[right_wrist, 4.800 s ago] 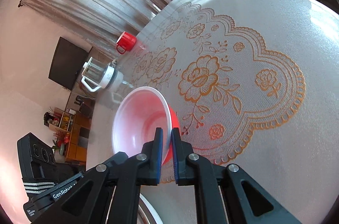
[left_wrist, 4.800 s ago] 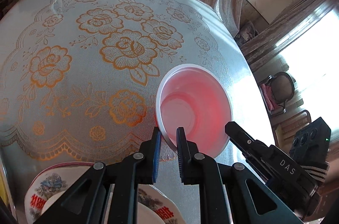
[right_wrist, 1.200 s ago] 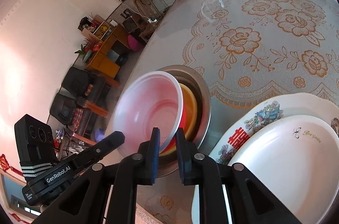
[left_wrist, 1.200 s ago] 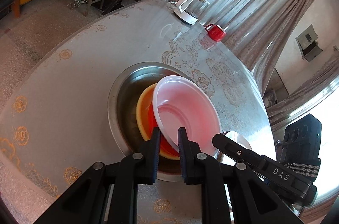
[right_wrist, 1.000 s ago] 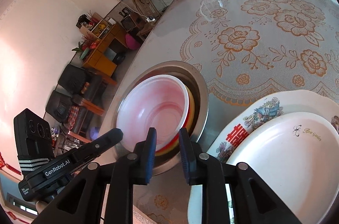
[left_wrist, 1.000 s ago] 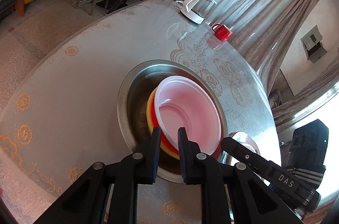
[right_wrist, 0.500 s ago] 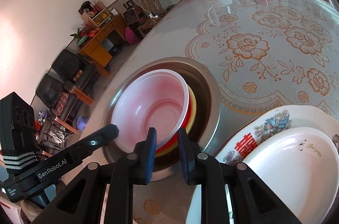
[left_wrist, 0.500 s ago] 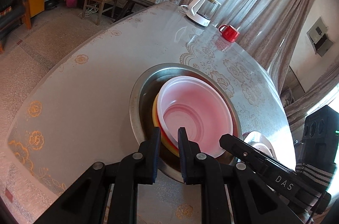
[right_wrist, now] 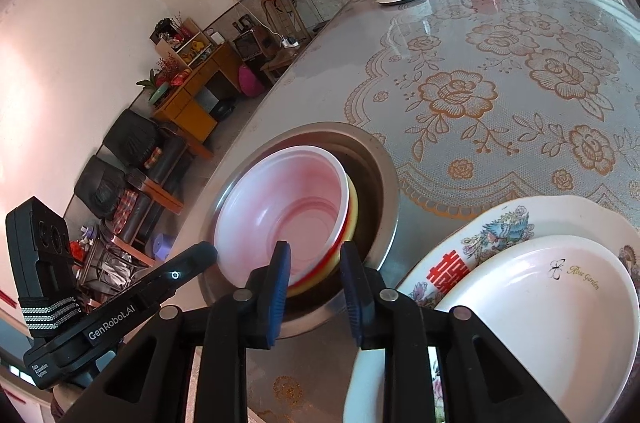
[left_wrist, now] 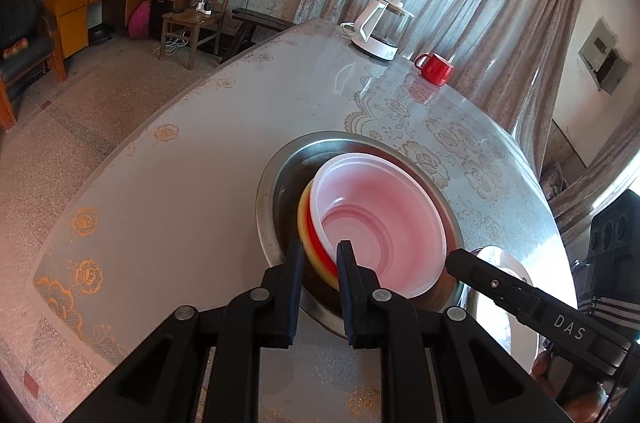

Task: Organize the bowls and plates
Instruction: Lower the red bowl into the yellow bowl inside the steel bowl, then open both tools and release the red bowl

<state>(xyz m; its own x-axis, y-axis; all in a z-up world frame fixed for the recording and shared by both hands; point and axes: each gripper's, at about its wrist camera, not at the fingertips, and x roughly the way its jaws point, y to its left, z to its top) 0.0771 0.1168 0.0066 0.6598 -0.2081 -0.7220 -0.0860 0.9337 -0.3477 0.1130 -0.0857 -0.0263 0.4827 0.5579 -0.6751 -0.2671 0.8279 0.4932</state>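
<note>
A white bowl with a red outside (left_wrist: 380,219) (right_wrist: 288,207) sits nested in a yellow bowl (left_wrist: 306,215) inside a steel basin (left_wrist: 272,183) (right_wrist: 384,163). My left gripper (left_wrist: 320,255) is shut on the bowl's near rim, one finger inside and one outside. My right gripper (right_wrist: 316,263) straddles the opposite rim. Its jaws are opening, and gaps show between the pads and the rim. Each gripper also shows from the side in the other view: the right one (left_wrist: 500,283) and the left one (right_wrist: 160,283).
A plain white plate (right_wrist: 540,303) lies on a decorated plate (right_wrist: 500,223) just right of the basin. A white kettle (left_wrist: 380,31) and a red mug (left_wrist: 436,67) stand at the far side of the round table. The table's edge curves close by on the left.
Both grippers carried the bowl from above the flowered cloth to the basin. It went from tilted to level, down into the yellow bowl. The right jaws have widened.
</note>
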